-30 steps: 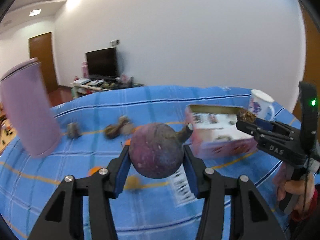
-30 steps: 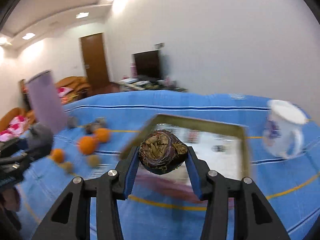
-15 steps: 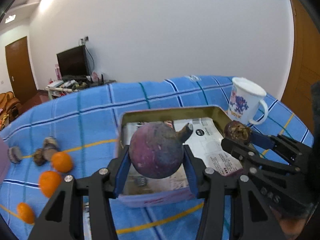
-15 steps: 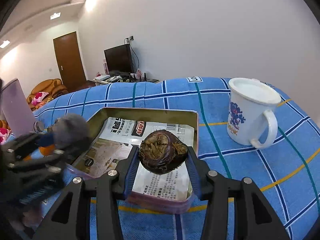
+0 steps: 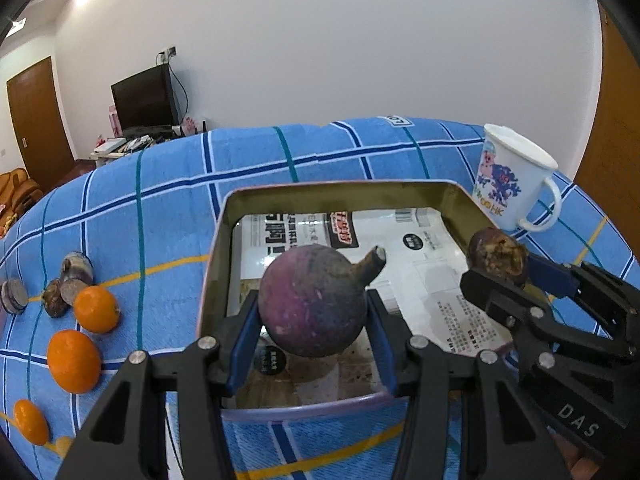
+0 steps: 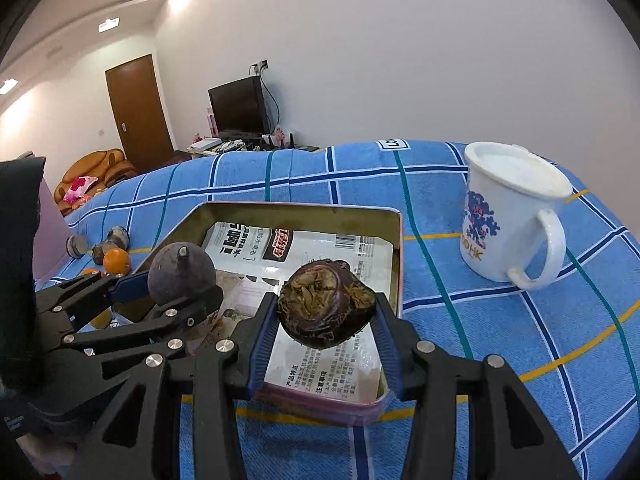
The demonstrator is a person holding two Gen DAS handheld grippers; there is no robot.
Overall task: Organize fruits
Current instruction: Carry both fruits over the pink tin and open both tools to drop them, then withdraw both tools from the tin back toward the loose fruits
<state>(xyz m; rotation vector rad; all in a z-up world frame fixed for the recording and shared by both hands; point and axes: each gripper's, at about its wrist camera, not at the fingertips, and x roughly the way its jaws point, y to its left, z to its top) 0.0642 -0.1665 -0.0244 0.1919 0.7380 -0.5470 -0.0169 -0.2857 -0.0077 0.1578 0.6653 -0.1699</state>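
- what could have gone wrong, as we judged it: both claws hung over the same tin tray (image 5: 224, 248) at once, close beside each other, so a careless release might have knocked one claw or its fruit against the other.
- the round purple fruit (image 5: 312, 300) looked smooth and ball-like; dropped from its height over the lower middle of the frame, we guessed it could roll on the printed paper (image 5: 420, 280) lining the tray and strike the wall.
- the wrinkled dark fruit (image 6: 326, 306) looked split and soft, so we feared a tighter squeeze would crush it.
- the left claw (image 5: 312, 334) was clamped on the purple fruit, blue pads pressed to both its sides, jaws partly apart around it, stem pointing to the upper right.
- the right claw (image 6: 324, 332) was clamped on the wrinkled fruit in the same way, above the tray's near right part in its own view.
- the oranges (image 5: 74, 360) and a few dark fruits (image 5: 56, 302) lay loose on the blue checked cloth (image 5: 160, 240) at the left of the frame, well apart from the tray.
- the white mug (image 6: 512, 224) stood at the right, near the tray but not touching it.
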